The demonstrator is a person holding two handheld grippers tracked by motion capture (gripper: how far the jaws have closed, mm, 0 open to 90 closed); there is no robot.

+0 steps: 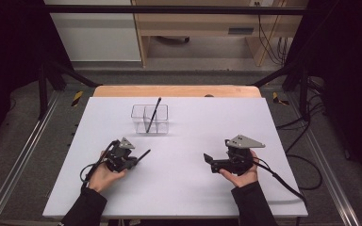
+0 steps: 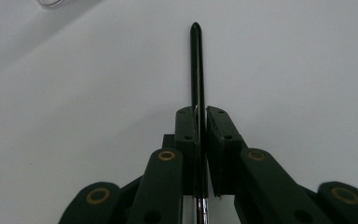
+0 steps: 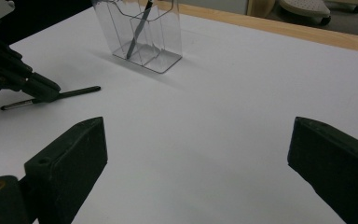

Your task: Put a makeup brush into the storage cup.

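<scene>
black pen (image 2: 196, 70) pinched in the left gripper (image 1: 133, 159), its tip aimed toward the clear holder (image 1: 150, 119), probably still low over the table; right gripper (image 1: 208, 158) spread, farther off.

Glossy black pen (image 2: 196, 65), seemingly clear-plastic holder (image 1: 150, 119).

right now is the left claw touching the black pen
Touching. In the left gripper view the left claw has both jaws pressed against the black pen, whose tip sticks out ahead over the white table.
</scene>
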